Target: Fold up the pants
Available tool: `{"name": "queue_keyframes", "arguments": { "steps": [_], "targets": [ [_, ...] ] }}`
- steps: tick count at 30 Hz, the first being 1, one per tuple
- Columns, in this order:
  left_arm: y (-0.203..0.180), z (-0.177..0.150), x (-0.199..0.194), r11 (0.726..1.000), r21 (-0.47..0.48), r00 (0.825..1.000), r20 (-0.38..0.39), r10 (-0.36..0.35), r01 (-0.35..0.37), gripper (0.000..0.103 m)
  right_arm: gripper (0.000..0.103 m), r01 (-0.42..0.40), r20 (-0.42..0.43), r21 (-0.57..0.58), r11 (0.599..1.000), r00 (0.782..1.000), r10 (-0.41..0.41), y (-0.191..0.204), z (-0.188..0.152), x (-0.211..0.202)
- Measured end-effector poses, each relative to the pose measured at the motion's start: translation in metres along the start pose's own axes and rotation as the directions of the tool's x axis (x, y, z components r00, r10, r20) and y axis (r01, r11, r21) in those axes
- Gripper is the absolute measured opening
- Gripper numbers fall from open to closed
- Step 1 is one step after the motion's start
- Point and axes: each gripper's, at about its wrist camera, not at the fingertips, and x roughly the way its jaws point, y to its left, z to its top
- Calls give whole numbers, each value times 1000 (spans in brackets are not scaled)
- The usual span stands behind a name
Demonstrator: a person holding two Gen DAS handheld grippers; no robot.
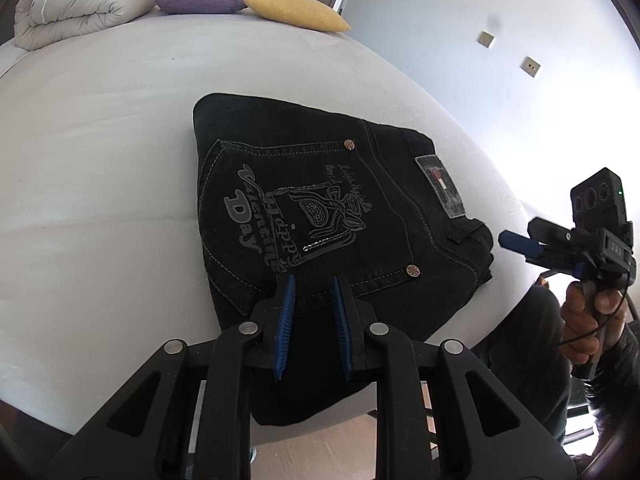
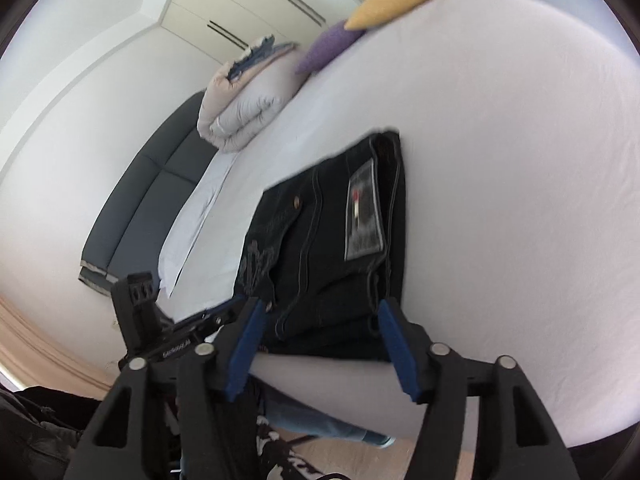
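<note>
- The pants point(image 1: 320, 216) lay folded near the bed point(image 1: 100, 168) edge, partly overhanging at 6 o'clock.
- Left gripper point(image 1: 314, 304): jaws narrowly apart, empty.
- Right gripper point(image 2: 320, 344): jaws wide, empty.
- Risk: overhang could drag them off.

Folded black pants point(image 1: 320, 216) on white bed point(image 1: 100, 160)

Bed point(image 1: 100, 140), white sheet. On it: black pants point(image 1: 320, 208), folded, near the front edge, part overhanging it; folded beige quilt point(image 1: 80, 4) at the far end; purple pillow point(image 1: 200, 0) touching a yellow pillow point(image 1: 296, 12).
</note>
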Motion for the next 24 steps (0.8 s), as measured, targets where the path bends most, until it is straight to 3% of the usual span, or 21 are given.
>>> {"name": "queue_keyframes", "arguments": {
  "steps": [5,7,8,9,11,14,20,24],
  "targets": [
    [3,2,-26,1000,-9,1000,28,8,-8,20,63,68,-5,39,997,998,-68,-13,19,3],
    [12,5,-38,999,-35,998,61,3,-1,38,63,89,-20,54,995,996,-88,-19,26,8],
    [21,7,-45,998,-65,996,84,5,0,73,63,84,-27,58,995,996,-83,-21,29,9],
    [29,8,-50,996,-93,994,109,15,-5,90,63,91,-41,68,994,995,-88,-27,33,12],
    [45,11,-55,990,-140,991,134,15,4,91,63,104,-63,84,991,993,-99,-33,38,19],
    [71,18,-49,974,-216,991,127,-38,65,91,63,123,-98,108,987,989,-113,-43,44,30],
    [98,32,-7,937,-318,990,33,-140,144,90,58,116,-156,127,985,983,-95,-49,59,56],
    [93,42,23,933,-318,980,-50,-192,167,89,56,85,-183,162,983,982,-54,-52,67,69]
  ]
}}
